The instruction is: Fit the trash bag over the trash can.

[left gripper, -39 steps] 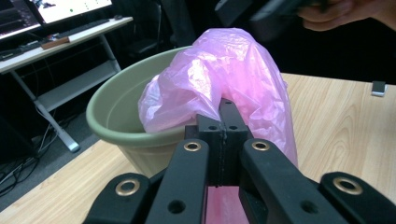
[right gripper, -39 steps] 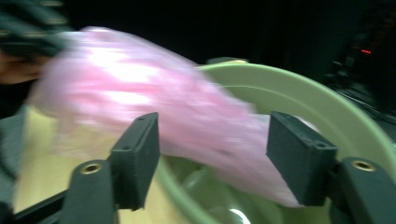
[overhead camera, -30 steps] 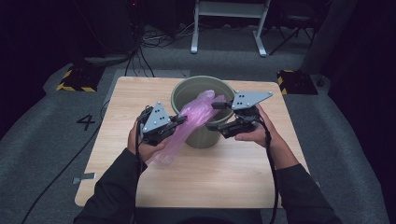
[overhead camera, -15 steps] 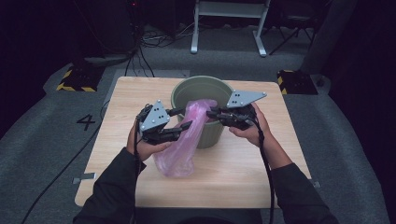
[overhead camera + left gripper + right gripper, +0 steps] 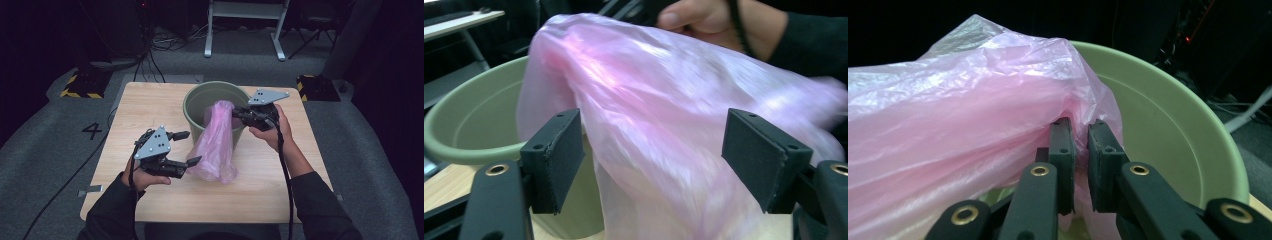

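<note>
A thin pink plastic bag [image 5: 216,147] hangs over the near rim of a green bucket [image 5: 197,97] and droops onto the wooden table. My right gripper [image 5: 237,114] is shut on the bag's top end above the bucket; in the right gripper view its jaws pinch a fold of the bag [image 5: 948,125] beside the bucket's inner wall [image 5: 1168,125]. My left gripper [image 5: 187,148] stands open just left of the bag's lower part. In the left gripper view the bag [image 5: 659,100] lies just beyond the spread jaws, with the bucket [image 5: 469,130] at left and the other hand [image 5: 714,20] behind.
The wooden table [image 5: 145,105] has bare room left of and in front of the bucket. On the grey floor around it are a painted 4 [image 5: 93,131], yellow-black striped blocks [image 5: 80,86], cables and a metal stand [image 5: 245,27] at the back.
My left gripper has let go of the bag, opened and drawn back toward the near left. The bag's lower end has dropped onto the table. The right gripper keeps its hold by the bucket.
</note>
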Demonstrator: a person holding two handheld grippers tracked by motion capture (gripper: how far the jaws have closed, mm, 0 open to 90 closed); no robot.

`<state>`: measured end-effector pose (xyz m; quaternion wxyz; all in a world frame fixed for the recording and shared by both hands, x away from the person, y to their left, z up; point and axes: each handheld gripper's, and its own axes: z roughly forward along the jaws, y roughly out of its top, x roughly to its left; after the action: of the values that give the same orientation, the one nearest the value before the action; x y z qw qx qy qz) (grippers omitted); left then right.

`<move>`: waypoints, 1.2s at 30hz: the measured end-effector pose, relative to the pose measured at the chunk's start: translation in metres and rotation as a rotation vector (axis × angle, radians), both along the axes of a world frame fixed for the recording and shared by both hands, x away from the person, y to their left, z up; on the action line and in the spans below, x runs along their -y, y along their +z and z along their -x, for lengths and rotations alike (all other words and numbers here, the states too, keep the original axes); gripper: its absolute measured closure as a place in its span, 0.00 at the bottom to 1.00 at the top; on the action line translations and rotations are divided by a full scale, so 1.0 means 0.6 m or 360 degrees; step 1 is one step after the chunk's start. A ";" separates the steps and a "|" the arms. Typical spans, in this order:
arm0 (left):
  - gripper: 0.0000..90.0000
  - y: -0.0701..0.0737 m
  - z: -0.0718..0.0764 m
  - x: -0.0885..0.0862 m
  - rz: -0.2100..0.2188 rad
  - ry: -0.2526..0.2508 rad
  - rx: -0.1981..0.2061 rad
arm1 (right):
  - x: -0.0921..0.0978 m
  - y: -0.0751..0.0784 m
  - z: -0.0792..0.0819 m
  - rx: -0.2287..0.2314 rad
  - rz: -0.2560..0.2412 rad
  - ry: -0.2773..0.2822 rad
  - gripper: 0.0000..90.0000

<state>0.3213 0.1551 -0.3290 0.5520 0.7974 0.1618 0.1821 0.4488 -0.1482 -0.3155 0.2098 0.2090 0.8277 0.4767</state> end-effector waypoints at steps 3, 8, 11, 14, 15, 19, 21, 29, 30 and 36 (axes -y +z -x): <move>0.27 0.001 0.009 0.000 0.0001 -0.0032 0.0003 | 0.001 -0.003 -0.005 -0.0010 0.0010 -0.0034 0.92; 0.25 -0.001 0.026 0.007 -0.0028 -0.0112 0.0016 | 0.002 -0.009 -0.019 -0.0035 0.0050 -0.0111 0.91; 0.25 -0.008 0.023 0.022 -0.0076 -0.0100 0.0019 | 0.005 -0.010 -0.023 -0.0041 0.0046 -0.0129 0.90; 0.35 -0.014 0.009 0.033 -0.0090 -0.0048 -0.0004 | 0.007 -0.011 -0.027 -0.0047 0.0043 -0.0145 0.90; 0.38 -0.017 0.004 0.036 -0.0087 -0.0021 -0.0006 | 0.007 -0.012 -0.027 -0.0044 0.0046 -0.0147 0.89; 0.69 -0.020 -0.007 0.041 -0.0064 0.0016 0.0017 | 0.008 -0.013 -0.026 -0.0035 0.0046 -0.0145 0.77; 0.74 -0.020 -0.011 0.042 -0.0056 0.0049 0.0055 | 0.009 -0.012 -0.023 -0.0025 0.0039 -0.0136 0.69; 0.97 -0.018 -0.027 0.058 -0.0120 0.0161 0.0115 | 0.043 0.006 0.036 0.0050 -0.0048 -0.0029 0.35; 0.97 -0.018 -0.029 0.059 -0.0122 0.0170 0.0111 | 0.049 0.010 0.050 0.0061 -0.0068 0.0000 0.35; 0.98 -0.018 -0.041 0.064 -0.0145 0.0212 0.0098 | 0.068 0.016 0.107 0.0108 -0.0111 0.0084 0.34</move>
<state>0.3460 0.1167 -0.3401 0.5066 0.8032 0.1890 0.2502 0.3848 -0.1891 -0.3058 0.2177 0.1781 0.8081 0.5175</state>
